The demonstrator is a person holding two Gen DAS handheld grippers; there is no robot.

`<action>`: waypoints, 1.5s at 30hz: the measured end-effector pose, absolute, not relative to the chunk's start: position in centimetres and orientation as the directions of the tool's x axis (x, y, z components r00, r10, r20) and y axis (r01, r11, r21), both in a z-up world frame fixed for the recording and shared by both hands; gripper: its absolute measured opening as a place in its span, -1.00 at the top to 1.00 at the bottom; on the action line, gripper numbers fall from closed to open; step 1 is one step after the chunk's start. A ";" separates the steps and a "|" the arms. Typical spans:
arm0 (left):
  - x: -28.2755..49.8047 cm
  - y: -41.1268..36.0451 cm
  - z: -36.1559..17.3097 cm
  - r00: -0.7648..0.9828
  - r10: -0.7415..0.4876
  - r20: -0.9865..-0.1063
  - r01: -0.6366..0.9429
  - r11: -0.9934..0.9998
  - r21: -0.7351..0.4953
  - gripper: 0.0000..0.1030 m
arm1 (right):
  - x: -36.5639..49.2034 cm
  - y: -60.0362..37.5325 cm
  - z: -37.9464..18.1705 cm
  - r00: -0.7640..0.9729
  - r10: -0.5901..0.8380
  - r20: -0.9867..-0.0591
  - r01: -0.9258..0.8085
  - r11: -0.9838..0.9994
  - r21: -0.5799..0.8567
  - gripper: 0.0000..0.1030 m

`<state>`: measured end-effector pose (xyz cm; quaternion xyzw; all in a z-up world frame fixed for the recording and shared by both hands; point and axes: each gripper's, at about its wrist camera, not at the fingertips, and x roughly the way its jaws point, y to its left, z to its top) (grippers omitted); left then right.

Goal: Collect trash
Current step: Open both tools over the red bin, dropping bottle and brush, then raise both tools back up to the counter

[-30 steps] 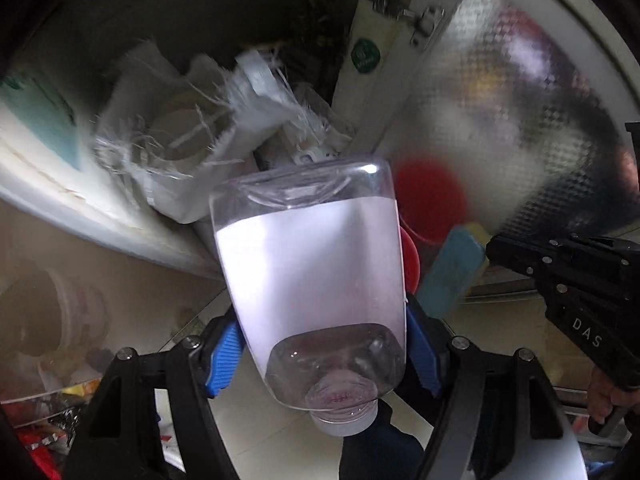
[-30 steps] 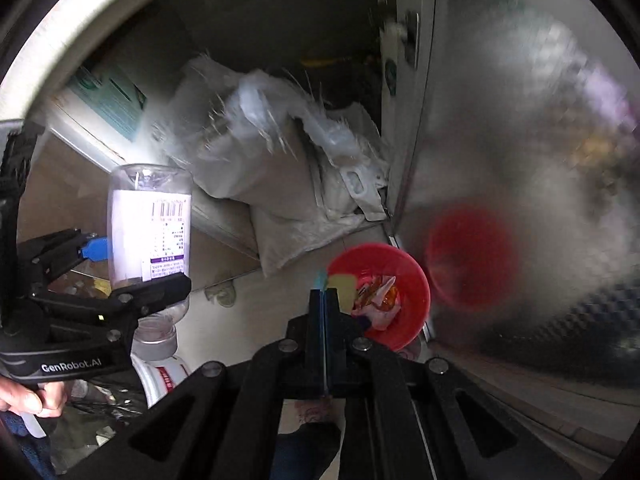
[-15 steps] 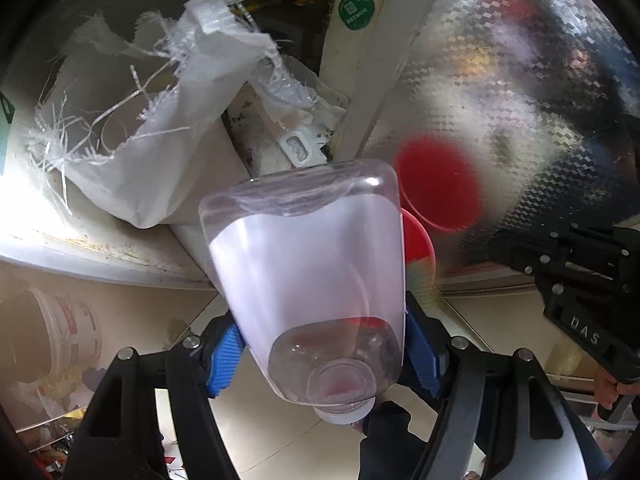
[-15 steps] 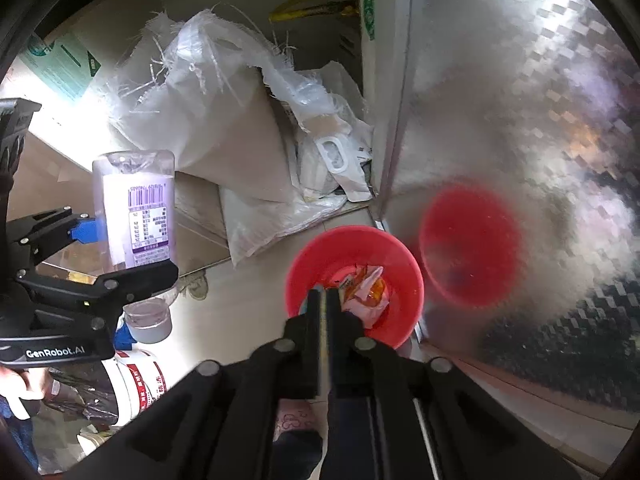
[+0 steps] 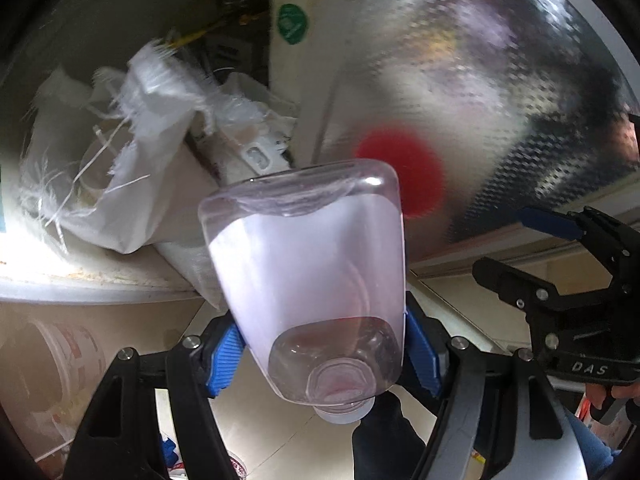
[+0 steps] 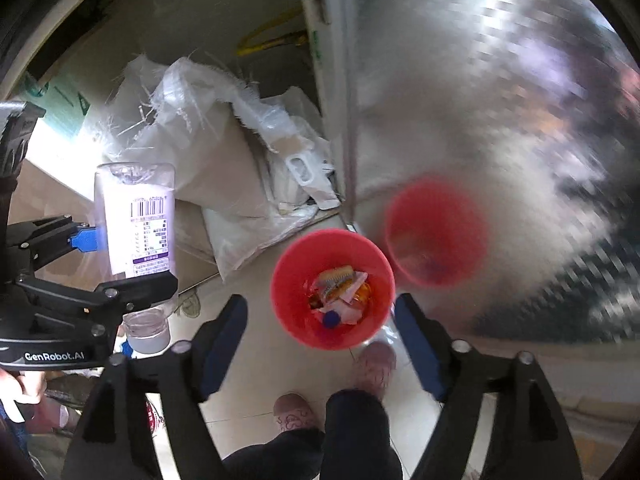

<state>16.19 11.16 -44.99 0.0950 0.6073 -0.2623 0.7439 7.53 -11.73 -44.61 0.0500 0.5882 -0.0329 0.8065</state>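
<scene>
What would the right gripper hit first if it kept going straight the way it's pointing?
Probably the red bin on the floor: it sits between the opening, empty fingers of the right gripper, though depth is hard to judge.

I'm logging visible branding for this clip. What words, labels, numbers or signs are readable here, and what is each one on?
"GenRobot.AI": on the body of the left gripper, right wrist view.
"DAS": on the body of the right gripper, left wrist view.
Barcode and small print on the bottle label: too small to read.
Round green sticker on the door frame: blurred, unreadable.
Green sign at left: unreadable.
</scene>
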 end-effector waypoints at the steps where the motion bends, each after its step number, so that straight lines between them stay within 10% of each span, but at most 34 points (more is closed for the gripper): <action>1: 16.1 10.8 -45.0 0.115 -0.279 -0.953 0.517 0.837 -0.182 -0.34 | 7.3 -11.9 -44.5 0.307 -0.003 -0.952 0.126 0.991 0.038 -0.64; 28: 16.4 3.3 -49.0 0.035 -0.287 -0.957 0.682 0.707 -0.187 -0.54 | 5.0 -16.8 -48.4 0.303 -0.077 -0.950 0.335 0.942 0.031 -0.78; 45: 13.8 10.1 -38.0 0.142 -0.217 -0.966 0.536 0.837 -0.109 -0.64 | 5.5 -12.3 -39.1 0.354 0.004 -0.935 0.118 0.992 0.049 -0.78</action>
